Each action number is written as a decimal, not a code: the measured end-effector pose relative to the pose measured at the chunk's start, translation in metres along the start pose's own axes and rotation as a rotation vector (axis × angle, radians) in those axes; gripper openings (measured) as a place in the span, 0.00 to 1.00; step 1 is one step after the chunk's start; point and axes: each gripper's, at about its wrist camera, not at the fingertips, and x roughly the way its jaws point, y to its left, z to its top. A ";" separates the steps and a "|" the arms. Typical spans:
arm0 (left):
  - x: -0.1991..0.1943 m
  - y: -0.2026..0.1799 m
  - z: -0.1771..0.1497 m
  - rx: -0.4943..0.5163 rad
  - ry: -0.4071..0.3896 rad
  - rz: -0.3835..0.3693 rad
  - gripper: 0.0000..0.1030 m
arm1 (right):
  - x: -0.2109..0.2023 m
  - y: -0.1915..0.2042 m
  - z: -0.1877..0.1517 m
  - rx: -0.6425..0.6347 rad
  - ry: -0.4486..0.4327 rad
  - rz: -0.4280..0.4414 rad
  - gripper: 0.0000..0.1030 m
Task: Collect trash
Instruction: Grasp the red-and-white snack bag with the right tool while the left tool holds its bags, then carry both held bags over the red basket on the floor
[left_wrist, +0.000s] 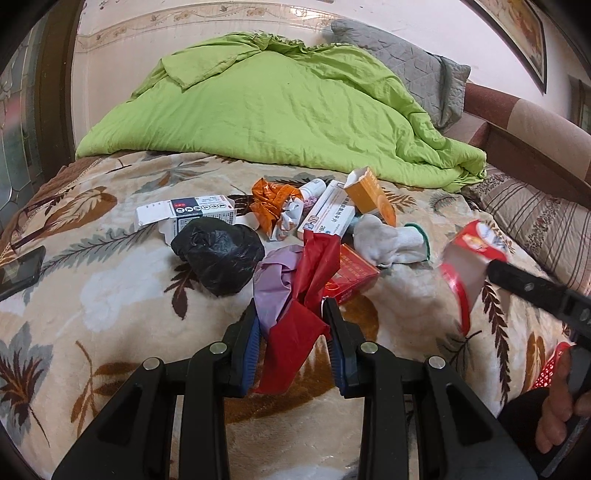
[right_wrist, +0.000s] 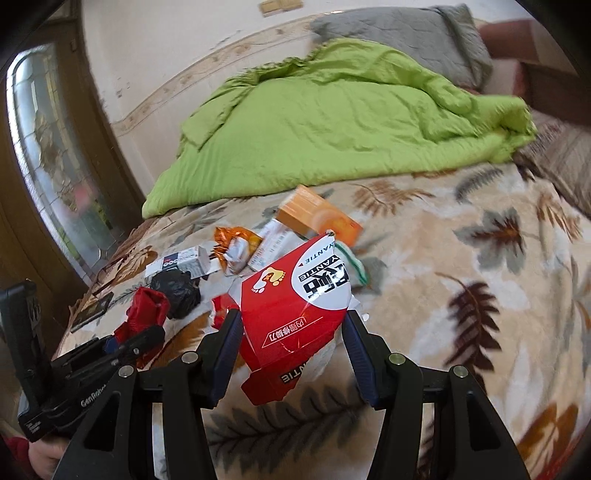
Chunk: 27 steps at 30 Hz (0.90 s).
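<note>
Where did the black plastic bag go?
The black plastic bag lies on the leafy blanket, left of the trash pile in the left wrist view, just in front of the white box and beside the purple bag.

Red box (left_wrist: 466, 266): blurry in the left wrist view, so its words cannot be read there.
Red bag (left_wrist: 295, 332): its lower end runs behind the left gripper (left_wrist: 291, 314).
Purple bag (left_wrist: 275, 284): partly hidden under the red bag.
Small red carton (left_wrist: 352, 275): mostly covered by the red bag.
Phone (left_wrist: 20, 271): cut off by the left edge.
Picture frame (left_wrist: 517, 33): cut off by the top edge.
Hand (left_wrist: 557, 406): only some fingers show at the right edge.
Orange box (right_wrist: 317, 218): blurry in the right wrist view.
Bed cover (right_wrist: 480, 277): blurry on the right side.
</note>
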 end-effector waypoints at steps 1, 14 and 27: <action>0.000 -0.001 -0.001 0.004 0.004 -0.005 0.30 | -0.006 -0.003 0.000 0.014 -0.010 0.006 0.58; -0.009 -0.030 -0.009 0.063 0.023 -0.091 0.30 | -0.085 -0.033 -0.010 0.078 -0.089 -0.017 0.58; -0.043 -0.145 -0.005 0.242 0.028 -0.334 0.30 | -0.201 -0.123 -0.033 0.203 -0.164 -0.209 0.58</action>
